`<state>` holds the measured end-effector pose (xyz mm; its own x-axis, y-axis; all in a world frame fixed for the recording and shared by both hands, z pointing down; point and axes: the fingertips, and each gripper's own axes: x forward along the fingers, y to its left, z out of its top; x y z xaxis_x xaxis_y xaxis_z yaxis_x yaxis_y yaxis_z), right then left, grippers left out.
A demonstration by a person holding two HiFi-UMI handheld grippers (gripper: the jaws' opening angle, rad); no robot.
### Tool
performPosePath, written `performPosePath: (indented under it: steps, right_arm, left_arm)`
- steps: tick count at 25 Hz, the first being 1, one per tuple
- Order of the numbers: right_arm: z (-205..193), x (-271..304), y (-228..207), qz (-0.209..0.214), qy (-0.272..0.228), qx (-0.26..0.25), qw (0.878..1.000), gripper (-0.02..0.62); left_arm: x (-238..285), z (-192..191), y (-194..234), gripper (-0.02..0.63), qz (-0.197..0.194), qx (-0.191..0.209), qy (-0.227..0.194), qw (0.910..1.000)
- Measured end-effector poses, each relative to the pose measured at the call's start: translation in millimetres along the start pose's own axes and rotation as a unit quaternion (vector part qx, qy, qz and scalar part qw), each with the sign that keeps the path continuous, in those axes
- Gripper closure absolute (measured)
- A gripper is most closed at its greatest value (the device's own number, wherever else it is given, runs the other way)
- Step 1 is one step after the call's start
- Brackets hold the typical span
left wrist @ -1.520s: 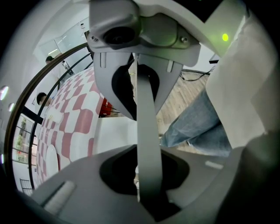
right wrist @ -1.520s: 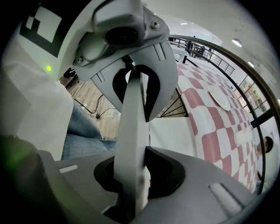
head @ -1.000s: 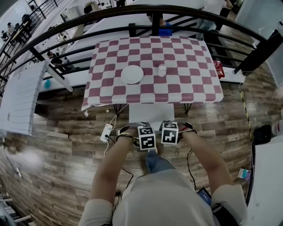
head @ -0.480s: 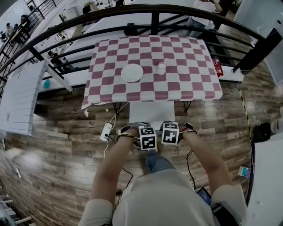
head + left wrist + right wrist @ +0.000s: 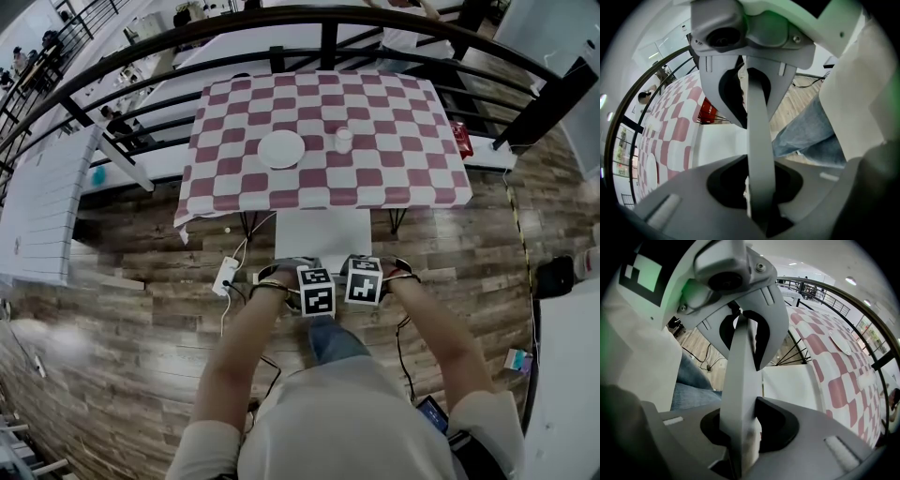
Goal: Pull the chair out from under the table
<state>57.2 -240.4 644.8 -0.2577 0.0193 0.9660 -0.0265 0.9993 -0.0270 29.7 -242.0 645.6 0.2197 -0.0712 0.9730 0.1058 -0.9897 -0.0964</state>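
A white chair stands partly under the table (image 5: 394, 178), which has a red-and-white checked cloth; the chair's seat (image 5: 322, 234) shows in front of the cloth's edge. Both grippers point steeply down at the top of its backrest. In the left gripper view the backrest (image 5: 758, 140) stands as a pale slab between the jaws, with my left gripper (image 5: 757, 197) shut on it. My right gripper (image 5: 740, 441) grips the same backrest (image 5: 740, 380); its jaws have just been opening slightly, the slab still between them. In the head view the marker cubes hide the left gripper (image 5: 309, 272) and right gripper (image 5: 361, 266) fingertips.
A white plate (image 5: 281, 149) and a small cup (image 5: 344, 141) sit on the table. A dark railing (image 5: 328, 37) runs behind it. A white power strip (image 5: 226, 278) with cables lies on the wood floor at the left. My jeans leg (image 5: 328, 342) is just behind the chair.
A little more of the white seat shows in front of the tablecloth edge. Both grippers stay on the backrest. People beyond the railing have shifted.
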Motion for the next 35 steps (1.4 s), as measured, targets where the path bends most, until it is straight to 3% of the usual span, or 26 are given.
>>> performPosePath:
  steps: [11,21,35]
  right_arm:
    - [1,-4,14,0.033,0.001,-0.015,0.999,0.517]
    - [5,-2,34,0.03,-0.003,0.005,1.0,0.516]
    - [3,-3,67,0.034,0.0,-0.003,0.999,0.515]
  left_arm:
    - [-6,3,-15,0.526,-0.022,-0.023,-0.014,0.9994]
    - [-7,1,-33,0.528,-0.017,-0.009,-0.005,0.9998]
    - [-11,6,-67,0.528,-0.023,-0.021,-0.008,0.9995]
